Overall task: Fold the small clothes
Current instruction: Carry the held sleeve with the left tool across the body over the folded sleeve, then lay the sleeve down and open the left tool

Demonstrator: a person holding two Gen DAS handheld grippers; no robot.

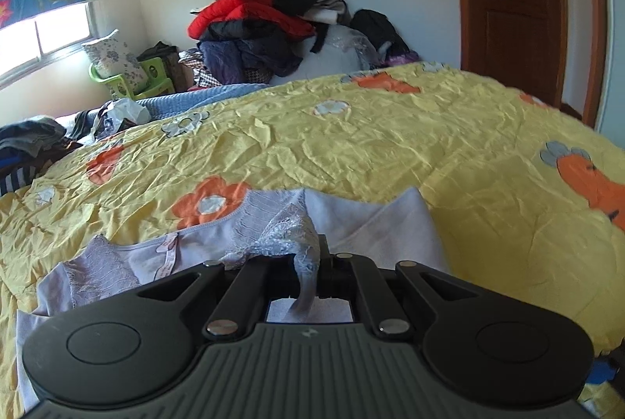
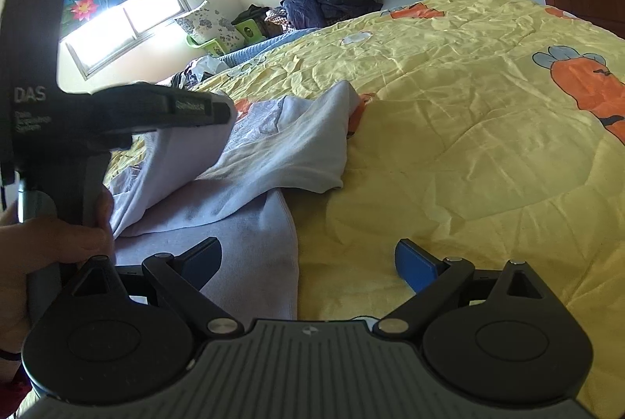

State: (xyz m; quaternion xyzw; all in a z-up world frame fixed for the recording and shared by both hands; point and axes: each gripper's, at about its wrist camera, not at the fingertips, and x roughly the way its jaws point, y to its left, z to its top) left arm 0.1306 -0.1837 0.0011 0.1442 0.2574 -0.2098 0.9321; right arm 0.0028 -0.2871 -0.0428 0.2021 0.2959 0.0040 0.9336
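- Grip first: left gripper [image 1: 312, 255] is clamped on a lace edge of the lilac garment [image 1: 371, 223], with a thin strip of lace trailing back between its linkage bars. Judgement: so little fabric is caught that it may slip free, or the lace may tear if pulled hard.
- Right gripper [image 2: 308, 262] stands wide and holds nothing, low over the garment's near hem [image 2: 265, 262] and the yellow quilt [image 2: 449, 184].
- The garment lies on the quilt's near part, one side lifted and draped over the rest. Judgement: the raised flap could land skewed or bunch, since no pad pins the lower layer.
- The hand [image 2: 50, 235] holding the left tool sits just beside the right gripper's left finger [image 2: 203, 255]; a closing or sideways move risks a knock.
- The quilt is heavily creased, so the cloth may drag on it.
- Ahead, the quilt is bare; nothing blocks the fold.
- To the left edge, a loose heap of dark clothes [image 1: 35, 141] and a plastic bag [image 1: 125, 112], well apart.
- Far wall: piled coats [image 1: 254, 28], a green basket [image 1: 152, 83], a window [image 1: 43, 40], a wooden door [image 1: 515, 1]. None interferes.
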